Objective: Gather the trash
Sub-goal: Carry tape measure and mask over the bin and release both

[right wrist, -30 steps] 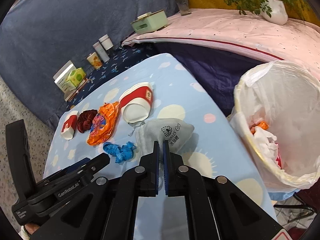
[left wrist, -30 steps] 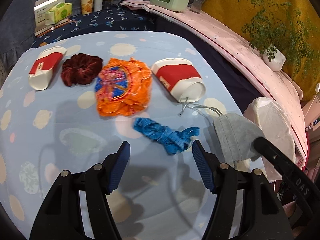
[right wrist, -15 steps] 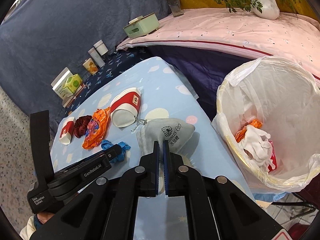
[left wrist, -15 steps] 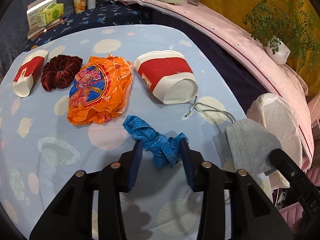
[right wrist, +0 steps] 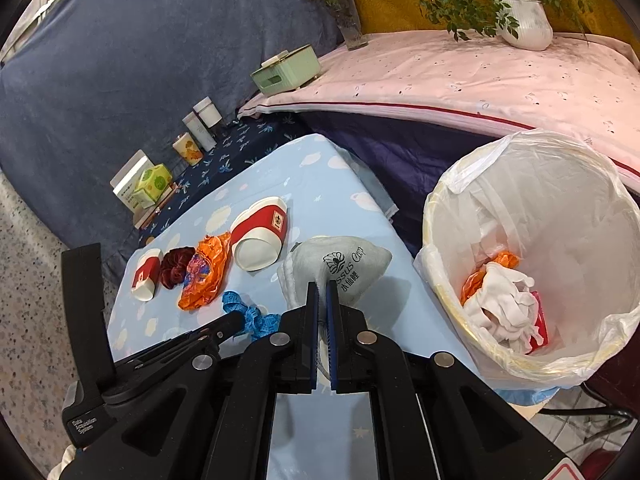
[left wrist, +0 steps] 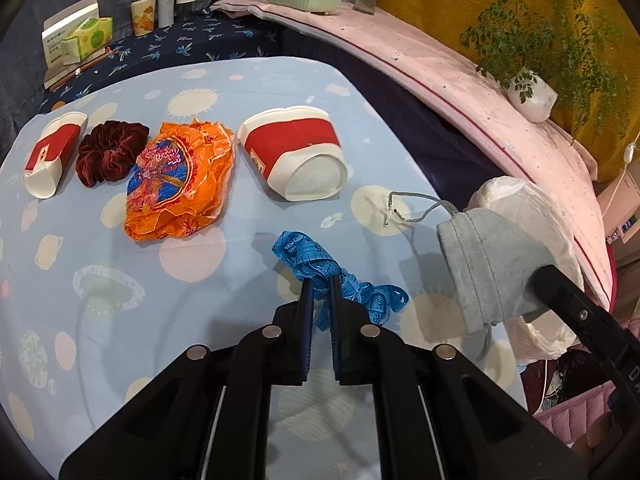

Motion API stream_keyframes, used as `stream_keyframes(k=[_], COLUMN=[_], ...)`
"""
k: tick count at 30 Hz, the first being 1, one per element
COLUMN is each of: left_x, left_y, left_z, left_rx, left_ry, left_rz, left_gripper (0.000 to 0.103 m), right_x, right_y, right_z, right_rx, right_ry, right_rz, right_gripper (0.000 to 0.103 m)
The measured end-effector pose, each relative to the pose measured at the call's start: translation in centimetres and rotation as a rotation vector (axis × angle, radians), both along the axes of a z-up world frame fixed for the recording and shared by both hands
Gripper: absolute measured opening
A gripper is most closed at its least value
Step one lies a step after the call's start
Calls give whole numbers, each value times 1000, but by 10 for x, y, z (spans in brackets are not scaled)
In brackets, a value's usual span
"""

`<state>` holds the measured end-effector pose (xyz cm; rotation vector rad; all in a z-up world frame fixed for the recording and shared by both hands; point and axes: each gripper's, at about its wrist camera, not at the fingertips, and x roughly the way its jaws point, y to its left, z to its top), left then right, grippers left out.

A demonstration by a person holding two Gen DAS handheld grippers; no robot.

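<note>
1. Left tongs [left wrist: 321, 285] are clenched on a crumpled blue tape measure [left wrist: 316, 258], gripping it near its middle; the loose ends spill out on both sides of the closed tips, and its long axis runs slantwise across them.
2. Right tongs [right wrist: 322, 294] are clenched on the near edge of a grey cloth pouch [right wrist: 340, 266], which hangs just past the right edge of the table [left wrist: 120, 312], its drawstring trailing toward the table.
3. Beyond that right edge stands a bin with a white liner [right wrist: 532, 208], already holding crumpled white and orange scraps. It lies to the right of both tongs, and the right tongs are much the nearer.
4. Judged from this, the pouch needs only a short carry rightward over the rim, while the tape measure has the longer trip across the table's right edge.
5. Waiting along the far side of the table: a large red and white paper cup [left wrist: 294, 152] on its side, an orange wrapper [left wrist: 180, 184], a dark red scrunchie [left wrist: 108, 152] and a smaller cup [left wrist: 50, 154] near the far left corner.
</note>
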<state>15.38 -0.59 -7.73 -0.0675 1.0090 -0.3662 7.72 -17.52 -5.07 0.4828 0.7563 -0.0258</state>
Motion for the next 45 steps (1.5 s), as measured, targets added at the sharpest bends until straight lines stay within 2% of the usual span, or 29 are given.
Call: stream_keyframes(k=[10,21,28,36,38,39,40,41,42,45], left_x=[-10,-20,-25,-27,-28,-29,-30,-32,-34,-33], left_y=[-20,-87,-128,-166,-172,-174,-176,-175,-174,-172], left_z=[43,84,89,81,80,80,80,80,80,75], left_rx=[-49,-74,-74,-76,-90,-85,-76,-67,-61,-41], left_ry=[-70,-137,-149,-118,-108,-113,-121,-136,-149,-141], left_rz=[-46,-170,-246,-313,-331,-325,-317,-303,-292,-283], left_gripper=[7,7,7,7,10,19,41,50,53,53], right_x=[-10,-27,-41,-53,-54,-55,-57,-58,-59,-60], right_y=[-25,-74,-110,-138,-142,-143,-144,-145,-146,-147], right_z=[24,50,52,43,43,43,43,42,42,41], right_rx=[-4,-29,-27,-22,-27,-38,-43,-43,-44,-47], right_ry=[-63,-130,-139,-126,-123,-121,-122,-127,-128,-123], right_rz=[-52,-149,-225,-283,-298,-316,-322,-326,-331,-332], right_gripper=[5,5,5,5,12,14,23,30,33,34])
